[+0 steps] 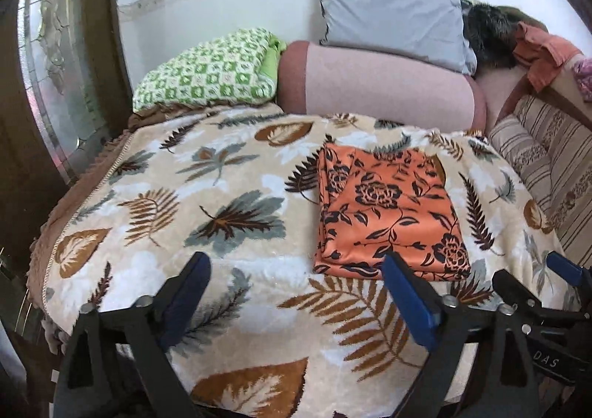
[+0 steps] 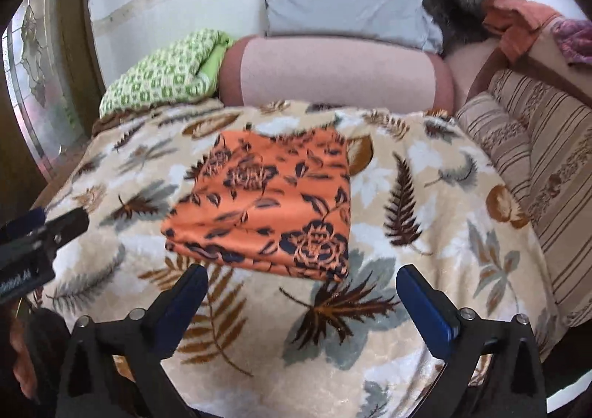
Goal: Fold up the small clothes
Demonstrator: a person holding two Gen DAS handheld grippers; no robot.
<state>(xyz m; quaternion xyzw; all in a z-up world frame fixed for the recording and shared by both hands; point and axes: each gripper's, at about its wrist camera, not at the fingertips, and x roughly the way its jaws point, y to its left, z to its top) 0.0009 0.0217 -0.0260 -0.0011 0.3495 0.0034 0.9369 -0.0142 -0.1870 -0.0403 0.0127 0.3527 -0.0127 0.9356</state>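
An orange cloth printed with dark flowers is seen folded into a flat, roughly square packet and laid on a leaf-patterned blanket that covers the bed. In the left wrist view the packet lies to the right of centre, with its near edge just past the tip of the right-hand blue finger; in the right wrist view the same cloth sits near the middle, beyond both fingertips. It is touched by neither gripper.

The left gripper is held above the near part of the blanket with its fingers spread wide, and nothing is caught between them. The right gripper is likewise held over the blanket, its fingers parted widely and empty. In the left wrist view part of the right gripper is visible at about 4 o'clock; in the right wrist view the left gripper is seen at about 9 o'clock.

At 12 o'clock from the cloth a pink bolster is laid across the head of the bed, with a grey pillow propped above it against the white wall. A green-and-white checked bundle is found at about 10 o'clock, touching the end of the bolster. At 2 to 3 o'clock a striped cushion is set beside the blanket's edge.
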